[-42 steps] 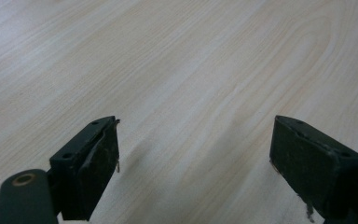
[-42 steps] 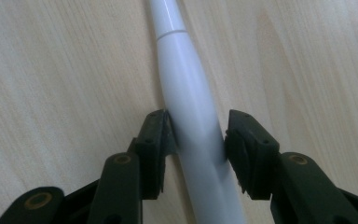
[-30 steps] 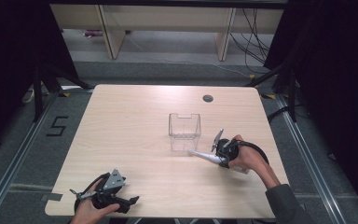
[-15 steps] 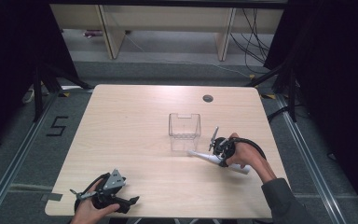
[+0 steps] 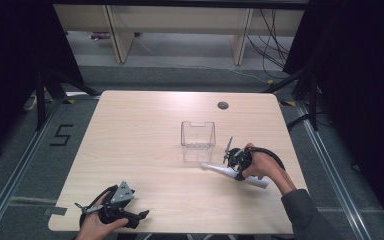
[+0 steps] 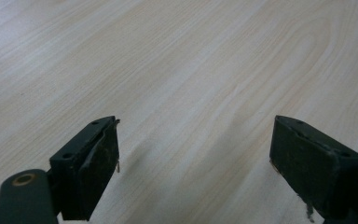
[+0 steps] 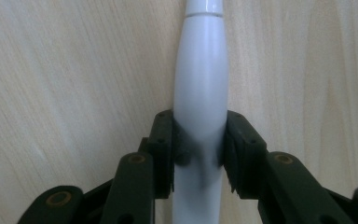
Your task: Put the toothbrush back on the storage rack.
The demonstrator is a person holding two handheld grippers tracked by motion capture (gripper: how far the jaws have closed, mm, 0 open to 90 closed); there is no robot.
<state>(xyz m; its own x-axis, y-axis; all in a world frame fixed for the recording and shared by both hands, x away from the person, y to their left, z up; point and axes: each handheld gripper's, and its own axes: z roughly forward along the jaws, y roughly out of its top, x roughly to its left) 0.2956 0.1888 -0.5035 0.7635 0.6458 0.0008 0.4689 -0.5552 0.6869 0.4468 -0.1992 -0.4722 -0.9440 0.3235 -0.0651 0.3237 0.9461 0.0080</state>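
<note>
A long white handle-shaped object, like an electric toothbrush (image 5: 219, 170) (image 7: 200, 84), lies on the light wooden table (image 5: 145, 130) right of centre. My right gripper (image 5: 237, 161) (image 7: 199, 144) is shut on its body, jaws pressing both sides, and points down at the table. A clear plastic box (image 5: 198, 141) stands upright just left of and behind that gripper. My left gripper (image 5: 139, 217) (image 6: 193, 149) rests at the table's front left edge, jaws wide open over bare wood with nothing between them.
A small round dark grommet (image 5: 223, 105) sits in the tabletop near the far edge. Wooden shelving legs (image 5: 120, 30) and cables stand on the floor beyond the table. Metal rails run along the floor on both sides.
The right hand and its gripper have shifted slightly with the white object; the tilt of the gripper changed a little. The left gripper has not moved.
</note>
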